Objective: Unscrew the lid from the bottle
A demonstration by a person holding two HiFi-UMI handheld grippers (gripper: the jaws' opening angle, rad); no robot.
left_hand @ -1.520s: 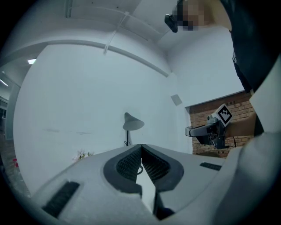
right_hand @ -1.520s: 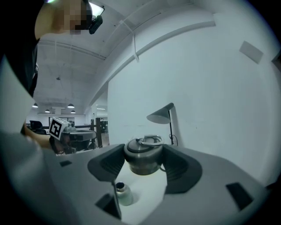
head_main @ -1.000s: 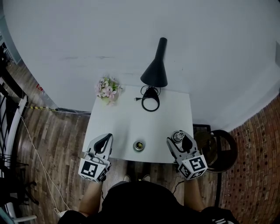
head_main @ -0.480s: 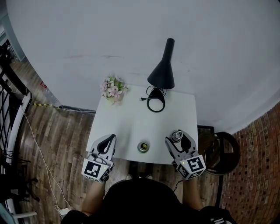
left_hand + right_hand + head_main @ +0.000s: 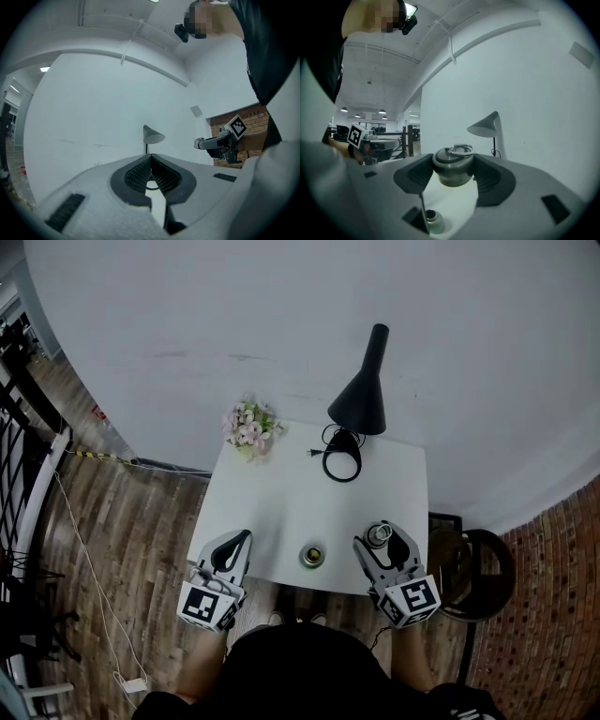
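A small metal bottle [image 5: 312, 556] stands with its mouth uncovered near the front edge of the white table [image 5: 281, 493], between my two grippers; it also shows low in the right gripper view as the bottle [image 5: 432, 220]. My right gripper [image 5: 380, 535] is shut on the round metal lid [image 5: 379, 534] with a ring on top, held to the bottle's right, clear of it. In the right gripper view the lid [image 5: 453, 165] sits pressed between both pads. The left gripper [image 5: 238, 538] rests at the table's front left corner, shut, with nothing in it; its jaws meet in the left gripper [image 5: 151, 157] view.
A black cone lamp [image 5: 361, 395] stands at the table's back right with its coiled cable [image 5: 342, 465] beside it. A small bunch of flowers [image 5: 249, 427] sits at the back left corner. A dark round stool [image 5: 473, 563] stands right of the table on the wooden floor.
The head view has shifted a little, so everything sits slightly further right in the frame. Both grippers, the lid and the bottle keep their places relative to the table.
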